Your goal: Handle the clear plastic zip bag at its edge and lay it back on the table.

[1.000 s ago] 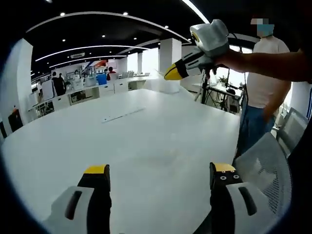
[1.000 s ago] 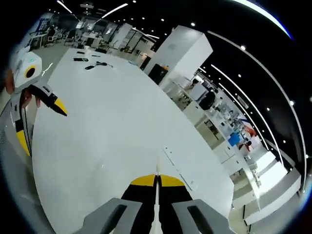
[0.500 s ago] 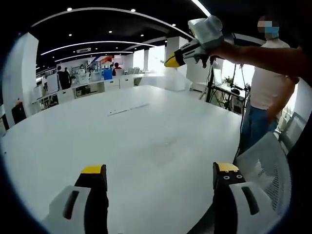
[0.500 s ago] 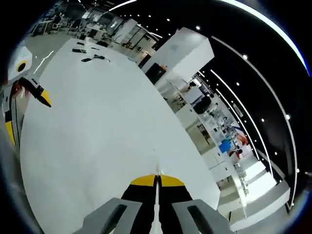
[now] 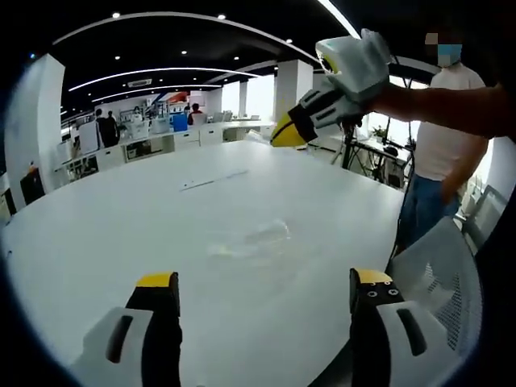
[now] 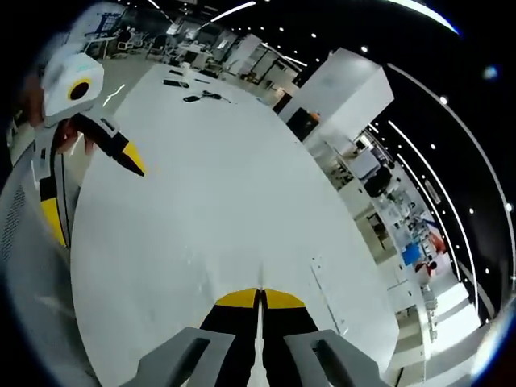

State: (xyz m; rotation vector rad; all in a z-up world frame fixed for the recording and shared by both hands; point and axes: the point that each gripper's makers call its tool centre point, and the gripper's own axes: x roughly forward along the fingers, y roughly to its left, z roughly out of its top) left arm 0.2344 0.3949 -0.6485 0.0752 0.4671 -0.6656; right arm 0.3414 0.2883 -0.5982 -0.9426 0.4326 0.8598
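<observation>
Left gripper (image 5: 262, 298) is hanging over the white table (image 5: 121, 218), jaws spread wide, gripping nothing. Ahead of it the clear bag (image 5: 250, 239) is lying flat on the tabletop. Right gripper (image 6: 260, 300) is pointing across the table, jaws pressed together; whether anything is pinched, cannot tell.

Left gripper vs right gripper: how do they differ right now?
Jaw state: the left gripper has its jaws wide apart; the right gripper has its jaws pressed together.
Pose: in the left gripper view, the left gripper sits low at the near edge of the table, while the right gripper is held up above the far side, beyond the clear bag.
Shared: yellow jaw tips on black jaws, white bodies.
</observation>
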